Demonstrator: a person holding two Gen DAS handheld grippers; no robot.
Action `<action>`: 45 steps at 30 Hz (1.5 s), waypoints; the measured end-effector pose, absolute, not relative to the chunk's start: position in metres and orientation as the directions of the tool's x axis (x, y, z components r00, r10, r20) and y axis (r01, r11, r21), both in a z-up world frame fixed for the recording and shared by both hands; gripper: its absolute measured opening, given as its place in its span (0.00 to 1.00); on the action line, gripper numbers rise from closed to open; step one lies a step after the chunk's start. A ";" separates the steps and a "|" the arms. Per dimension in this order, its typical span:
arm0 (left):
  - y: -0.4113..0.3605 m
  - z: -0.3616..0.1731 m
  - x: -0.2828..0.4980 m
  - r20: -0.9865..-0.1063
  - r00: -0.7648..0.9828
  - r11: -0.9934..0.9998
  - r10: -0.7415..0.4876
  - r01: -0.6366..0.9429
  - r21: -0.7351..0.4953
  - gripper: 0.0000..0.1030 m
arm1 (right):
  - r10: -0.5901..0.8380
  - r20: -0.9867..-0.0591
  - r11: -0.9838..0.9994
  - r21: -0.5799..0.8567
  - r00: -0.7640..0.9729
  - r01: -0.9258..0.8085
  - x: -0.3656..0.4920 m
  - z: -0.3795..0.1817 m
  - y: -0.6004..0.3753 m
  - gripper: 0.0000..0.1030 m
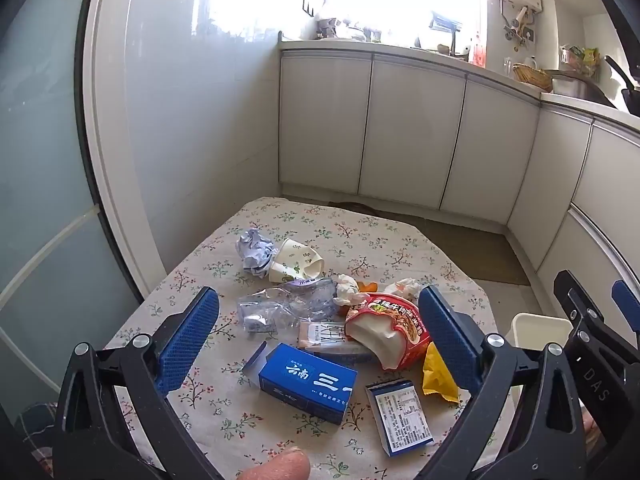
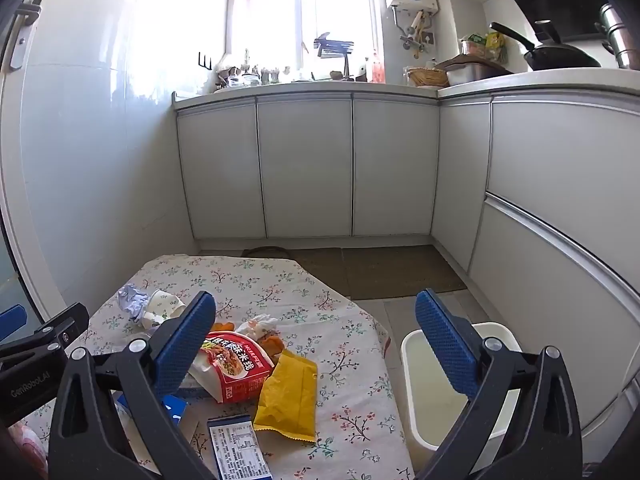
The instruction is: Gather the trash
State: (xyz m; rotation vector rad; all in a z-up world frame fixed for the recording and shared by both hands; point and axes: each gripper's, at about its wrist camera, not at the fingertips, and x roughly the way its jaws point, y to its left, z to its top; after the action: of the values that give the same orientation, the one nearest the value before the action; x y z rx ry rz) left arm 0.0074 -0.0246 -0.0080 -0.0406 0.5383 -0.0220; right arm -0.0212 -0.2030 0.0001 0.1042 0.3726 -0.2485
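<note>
Both grippers hang over the table with jaws spread wide and nothing between them. Seen from its own camera, the left gripper (image 1: 318, 336) frames the middle of the litter; the right gripper (image 2: 316, 338) sits further right, one finger over the table (image 2: 352, 400) and the other over the white bin (image 2: 412, 364) at the lower right of its view, beside the table edge.

Nothing looks collected yet. What shows of the bin's inside looks empty, though the right finger hides part of it. All the trash lies on the floral cloth, clustered at the centre and lower part of both frames:

- a crumpled paper ball (image 1: 256, 254) and a tipped paper cup (image 1: 296, 266), touching, at the far side of the pile
- a crushed clear bottle (image 1: 286, 306) just in front of them
- tissue wads (image 1: 346, 290) and something orange behind the red noodle cup (image 1: 386, 332), which lies on its side
- a blue box (image 1: 308, 382) near the left gripper, a flat packet (image 1: 320, 332) between it and the bottle
- a yellow wrapper (image 2: 288, 396) and a small carton (image 1: 400, 416) toward the bin side

My reading: the job is at its start, every piece left to move. The yellow wrapper and noodle cup lie nearest the bin and the right gripper, so they seem the easiest first picks.
</note>
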 end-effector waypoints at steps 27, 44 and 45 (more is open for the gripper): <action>-0.023 -0.008 0.011 -0.516 0.856 0.999 -0.026 0.007 -0.038 0.93 | -0.220 -0.367 0.964 0.061 0.904 0.259 -0.023 0.001 -0.202 0.95; -0.025 -0.013 0.010 -0.523 0.852 1.000 -0.013 0.000 -0.025 0.93 | -0.219 -0.376 0.965 0.053 0.901 0.256 -0.021 -0.002 -0.198 0.95; -0.026 -0.013 0.010 -0.525 0.851 1.000 -0.011 -0.001 -0.023 0.93 | -0.218 -0.377 0.965 0.054 0.900 0.256 -0.020 -0.003 -0.199 0.95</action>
State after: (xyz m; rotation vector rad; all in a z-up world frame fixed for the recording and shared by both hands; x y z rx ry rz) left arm 0.0100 -0.0257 -0.0127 -0.0232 0.5524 -0.0052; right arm -0.0204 -0.1988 -0.0032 0.1029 0.3780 -0.2453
